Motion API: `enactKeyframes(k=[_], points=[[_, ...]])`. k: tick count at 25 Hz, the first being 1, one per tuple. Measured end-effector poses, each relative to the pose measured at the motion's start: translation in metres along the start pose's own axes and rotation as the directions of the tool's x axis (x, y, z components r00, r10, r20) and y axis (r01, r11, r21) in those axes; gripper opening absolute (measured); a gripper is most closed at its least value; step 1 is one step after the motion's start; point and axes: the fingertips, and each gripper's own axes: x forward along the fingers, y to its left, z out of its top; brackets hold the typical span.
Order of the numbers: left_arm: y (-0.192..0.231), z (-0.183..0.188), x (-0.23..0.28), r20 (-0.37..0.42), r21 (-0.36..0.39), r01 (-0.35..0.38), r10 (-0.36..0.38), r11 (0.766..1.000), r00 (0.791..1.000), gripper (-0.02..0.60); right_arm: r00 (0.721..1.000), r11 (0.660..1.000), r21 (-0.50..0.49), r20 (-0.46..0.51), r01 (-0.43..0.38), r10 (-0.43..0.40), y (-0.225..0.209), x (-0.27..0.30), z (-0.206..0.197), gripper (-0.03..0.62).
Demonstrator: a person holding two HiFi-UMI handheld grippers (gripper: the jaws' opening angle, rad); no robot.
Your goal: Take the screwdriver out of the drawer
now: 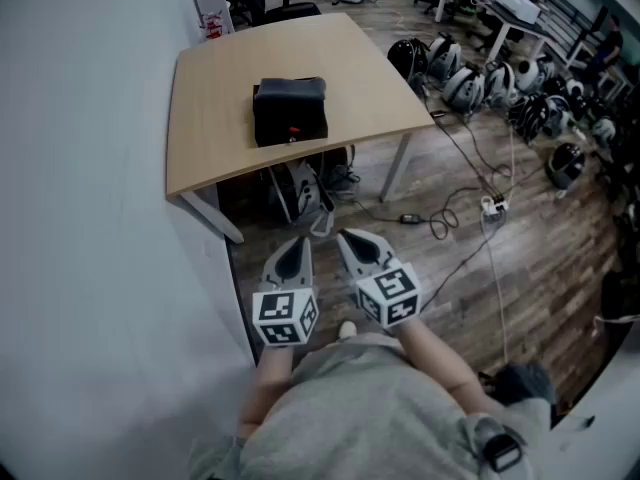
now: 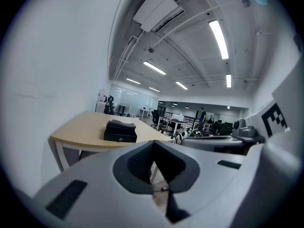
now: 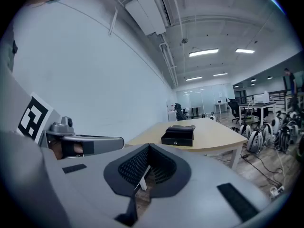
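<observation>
A small black drawer box [image 1: 290, 111] sits shut on the light wooden table [image 1: 210, 98]; a small red mark shows on its front. No screwdriver is in sight. Both grippers are held close to the person's body, well short of the table's near edge. My left gripper [image 1: 297, 243] is shut and empty, and my right gripper [image 1: 352, 238] beside it is shut and empty too. In the left gripper view the box [image 2: 120, 131] lies far beyond the closed left gripper [image 2: 153, 144]. The right gripper view shows the box [image 3: 178, 136] far past the closed right gripper [image 3: 148, 147].
A white wall [image 1: 80, 218] runs along the left. Bags or gear [image 1: 305, 188] sit under the table. Cables and a power strip [image 1: 490, 206] lie on the wooden floor at right, with several helmet-like items [image 1: 470, 78] and desks beyond.
</observation>
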Motion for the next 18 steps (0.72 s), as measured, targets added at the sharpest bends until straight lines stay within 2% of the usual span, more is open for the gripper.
enactKeyframes(k=[9,18], points=[[0.005,0.005,-0.004,0.003,-0.016,-0.011,0.011,1.0,1.0,0.002,1.0,1.0,-0.007,-0.015,-0.006,0.006,0.005,0.0,0.001,-0.002],[-0.003,-0.002,0.009,-0.001,-0.031,-0.02,0.02,0.999,1.0,0.002,1.0,1.0,0.021,-0.001,-0.008,0.008,-0.014,-0.002,0.001,-0.002]])
